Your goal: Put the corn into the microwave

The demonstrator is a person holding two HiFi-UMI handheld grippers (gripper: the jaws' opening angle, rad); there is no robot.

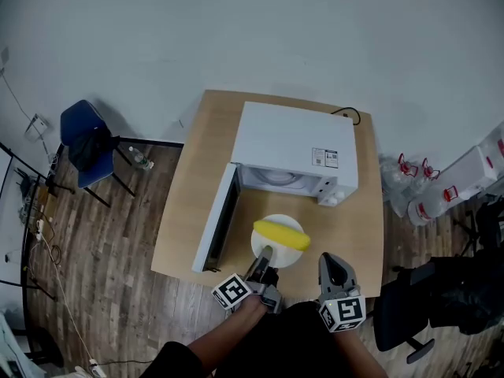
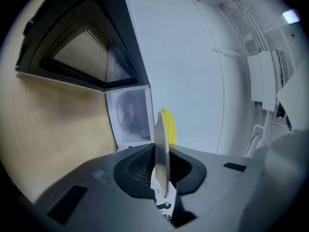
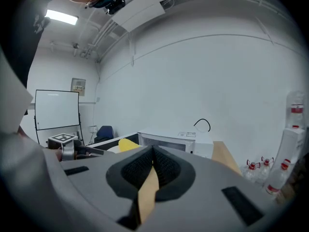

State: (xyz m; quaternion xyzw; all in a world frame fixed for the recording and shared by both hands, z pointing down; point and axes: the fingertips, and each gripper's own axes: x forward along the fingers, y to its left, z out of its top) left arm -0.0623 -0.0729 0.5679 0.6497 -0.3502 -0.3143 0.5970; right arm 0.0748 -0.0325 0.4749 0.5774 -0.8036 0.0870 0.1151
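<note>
The left gripper (image 1: 264, 263) is pinching the near rim of a white plate (image 1: 270, 253). The plate looks thin, stiff and glossy, so the hold is probably slippery. The right gripper (image 1: 331, 264) is hovering beside it, jaws pressed together on nothing. The yellow corn (image 1: 281, 234) is lying on the plate. It looks light, firm and rounded, likely to roll if tilted. Beyond it on the wooden counter (image 1: 193, 187), the white boxy microwave (image 1: 295, 144) is standing with its door (image 1: 217, 220) open.

A plain white wall (image 1: 236, 30) backs the room. The floor (image 1: 118, 235) is dark wood plank. A light wooden surface (image 1: 197, 172) stands near the wall, with a blue chair (image 1: 87, 144) to its left and a black chair (image 1: 441, 298) to its right. A whiteboard (image 3: 57, 109) is at a side wall. A ceiling light (image 3: 61, 17) is lit.
</note>
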